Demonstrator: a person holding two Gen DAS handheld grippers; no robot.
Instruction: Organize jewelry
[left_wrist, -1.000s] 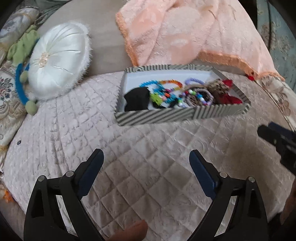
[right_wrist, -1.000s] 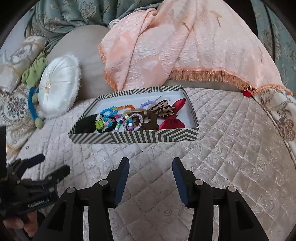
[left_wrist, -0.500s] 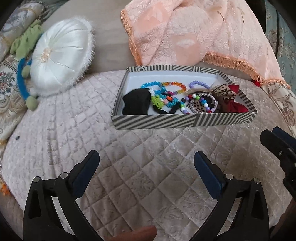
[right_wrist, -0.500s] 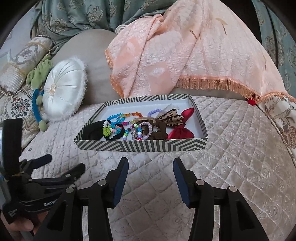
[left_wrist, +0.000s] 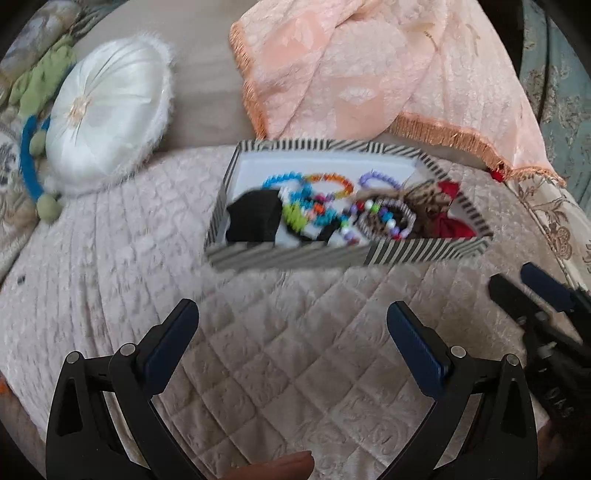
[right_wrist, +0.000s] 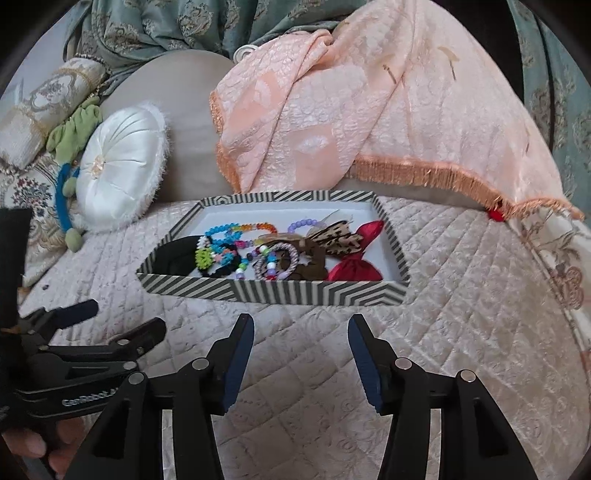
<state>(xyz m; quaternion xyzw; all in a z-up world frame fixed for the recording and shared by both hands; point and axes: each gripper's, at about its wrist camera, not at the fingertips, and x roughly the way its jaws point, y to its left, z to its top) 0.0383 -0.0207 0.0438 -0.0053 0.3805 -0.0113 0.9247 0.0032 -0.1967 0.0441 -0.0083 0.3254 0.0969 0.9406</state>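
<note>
A black-and-white striped box (left_wrist: 295, 254) (right_wrist: 295, 291) sits on the quilted cover ahead of both grippers. It holds coloured bead bracelets (right_wrist: 229, 240), a black scrunchie (right_wrist: 173, 258), a leopard-print bow (right_wrist: 336, 236) and a red bow (right_wrist: 354, 266). My left gripper (left_wrist: 290, 308) is open wide over the bare quilt, short of the box, and shows at the lower left of the right wrist view (right_wrist: 125, 317). My right gripper (right_wrist: 301, 321) is partly open with its jaws opening and nothing between them. It also appears at the right edge of the left wrist view (left_wrist: 511, 278).
A round white cushion (right_wrist: 122, 170) leans at the back left, beside a green scrunchie (right_wrist: 74, 129) and a blue hairband (right_wrist: 62, 206). A peach fringed throw (right_wrist: 351, 110) hangs just behind the box. Patterned pillows line the left edge. A hand (right_wrist: 33, 446) holds the left gripper.
The left jaws spread a little wider and the right jaws opened slightly. Both grippers stayed nearly in place in front of the box.
</note>
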